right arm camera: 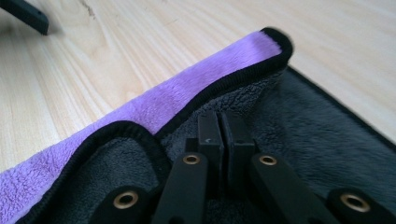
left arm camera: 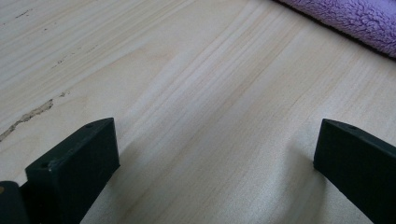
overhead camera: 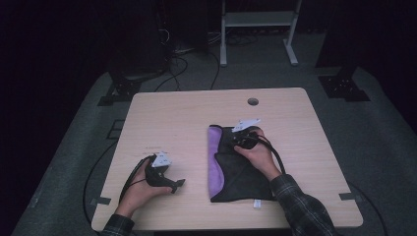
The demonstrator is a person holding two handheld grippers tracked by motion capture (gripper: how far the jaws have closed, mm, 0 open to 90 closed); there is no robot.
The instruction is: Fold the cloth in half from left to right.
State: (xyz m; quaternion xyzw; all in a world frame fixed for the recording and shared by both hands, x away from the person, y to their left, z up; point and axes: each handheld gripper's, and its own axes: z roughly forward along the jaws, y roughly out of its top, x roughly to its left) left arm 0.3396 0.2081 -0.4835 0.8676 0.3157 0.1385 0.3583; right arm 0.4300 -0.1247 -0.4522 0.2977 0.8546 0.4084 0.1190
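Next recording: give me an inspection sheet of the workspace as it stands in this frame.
Surface: light wooden table with a round hole near the far edge.
Job's things: purple-and-black cloth, partly folded, black side up.
Clutter: nothing seen.
Grippers: right gripper shut, jaws pressed down into the cloth; left gripper open over bare wood.
Cables: black cable trails from the right gripper.
Surroundings: dark room, white frame on the floor behind.

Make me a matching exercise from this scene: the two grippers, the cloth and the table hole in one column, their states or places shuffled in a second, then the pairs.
1. left gripper
2. right gripper
3. cloth
4. table hole

a. purple one side, dark grey the other, black-edged
b. jaws together, down on the grey fleece
c. near the far edge
d. jaws wide apart over bare wood

Pairs: 1-d, 2-b, 3-a, 4-c
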